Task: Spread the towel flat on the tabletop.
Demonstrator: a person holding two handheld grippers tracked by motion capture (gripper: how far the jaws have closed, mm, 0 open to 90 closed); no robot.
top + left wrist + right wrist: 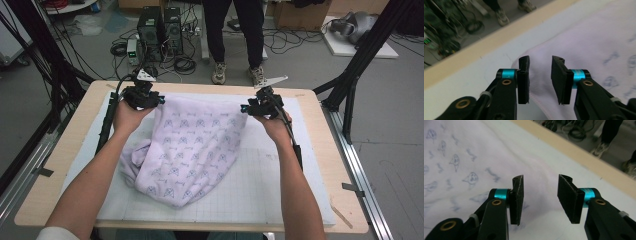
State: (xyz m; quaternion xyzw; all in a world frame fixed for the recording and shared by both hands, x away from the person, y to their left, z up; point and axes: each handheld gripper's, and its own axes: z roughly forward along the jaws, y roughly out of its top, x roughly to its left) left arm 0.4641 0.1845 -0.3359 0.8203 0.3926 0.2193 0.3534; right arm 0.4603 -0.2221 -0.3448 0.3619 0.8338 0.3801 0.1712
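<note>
On the white gridded mat (260, 195) covering the wooden table (80, 120), the pale lilac printed cloth (190, 150) lies rumpled, its far corners beneath the left gripper (144, 98) and right gripper (261, 106), each with jaws apart and gripping nothing.

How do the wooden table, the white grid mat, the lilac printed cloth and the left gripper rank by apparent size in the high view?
1. wooden table
2. white grid mat
3. lilac printed cloth
4. left gripper
</note>
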